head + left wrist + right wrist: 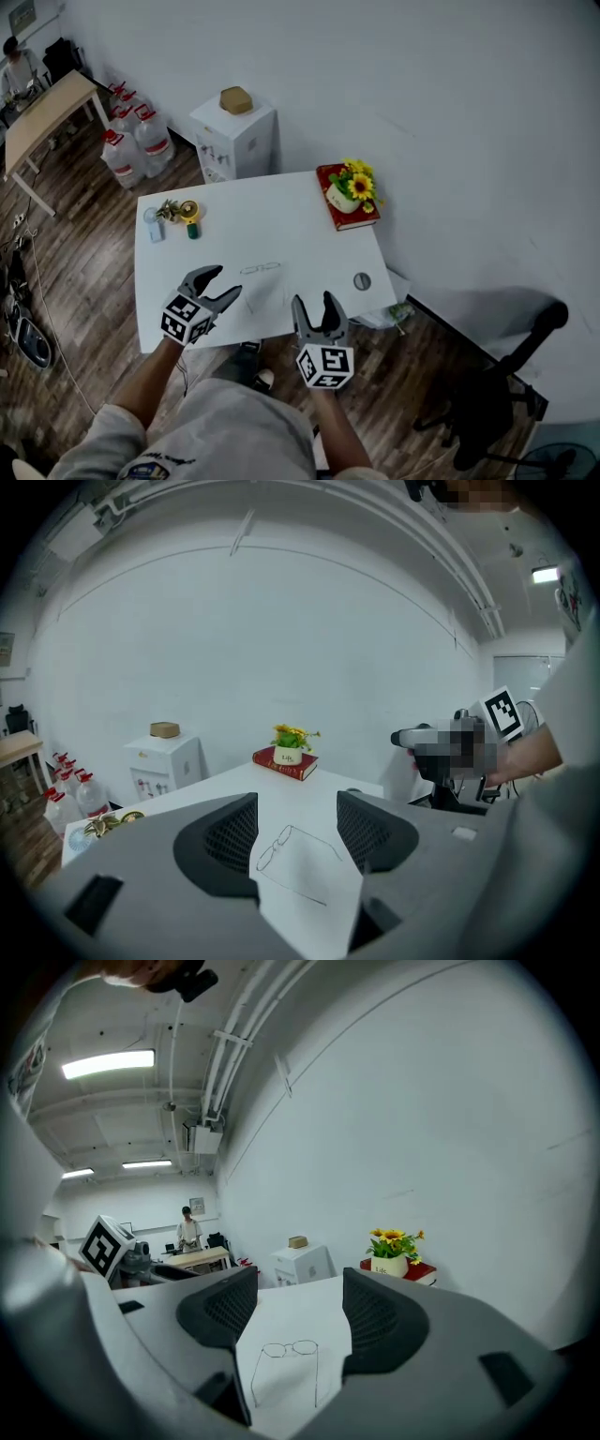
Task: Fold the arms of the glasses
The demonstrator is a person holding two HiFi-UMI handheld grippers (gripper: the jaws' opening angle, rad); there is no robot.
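The glasses (pixel 260 269) lie flat on the white table (pixel 281 202), about midway between its left and right edges and somewhat nearer the near edge. They are a thin dark wire frame with two rounded lenses. In the right tool view (pixel 289 1347) the lenses sit on the far side and both arms run straight back toward the near edge, unfolded. The left tool view (pixel 269 853) shows the same frame at a slant, arms spread.

The left tool (pixel 225 281) and the right tool (pixel 314 300) hover over the near edge of the table, left and right of the glasses. On each the jaws stand wide apart with nothing between the pads. The glasses show through each gap but lie apart from both tools.

From the head view we see the glasses only as a faint line and cannot make out the arms there. We cannot tell the tint of the lenses. In the right tool view the arm tips end close to the tool's body.
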